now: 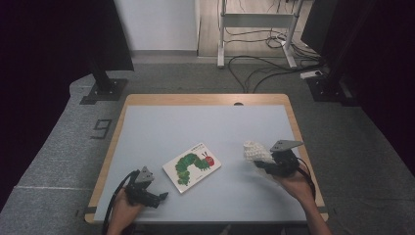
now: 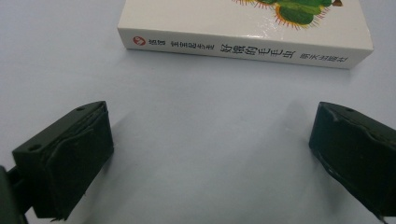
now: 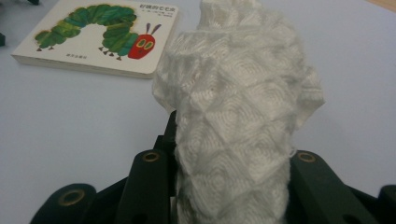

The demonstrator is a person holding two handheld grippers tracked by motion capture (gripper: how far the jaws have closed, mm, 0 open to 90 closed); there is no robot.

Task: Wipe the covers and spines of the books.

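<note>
High view: the right gripper (image 1: 262,164) is held near the right edge of the worktop (image 1: 205,122), toward the near right corner, with a bundled white quilted cloth (image 1: 255,151) sticking out from its jaws toward the far left. In the right gripper view the cloth (image 3: 238,107) stands up between the two black jaws, which are pressed in against its lower folds on both sides, so the gripper has a firm hold on it; the upper part of the cloth bulges out above the jaws and is lifted clear of the pale blue surface. A picture book (image 1: 192,166) with a green caterpillar on its cover lies flat near the middle of the worktop, a little toward the near edge, well apart from the cloth. The left gripper (image 1: 159,197) rests by the near left corner, pointing at the book; in the left gripper view its jaws stand wide apart with nothing between them, and the spine of the book (image 2: 243,49) lies just ahead of them
</note>
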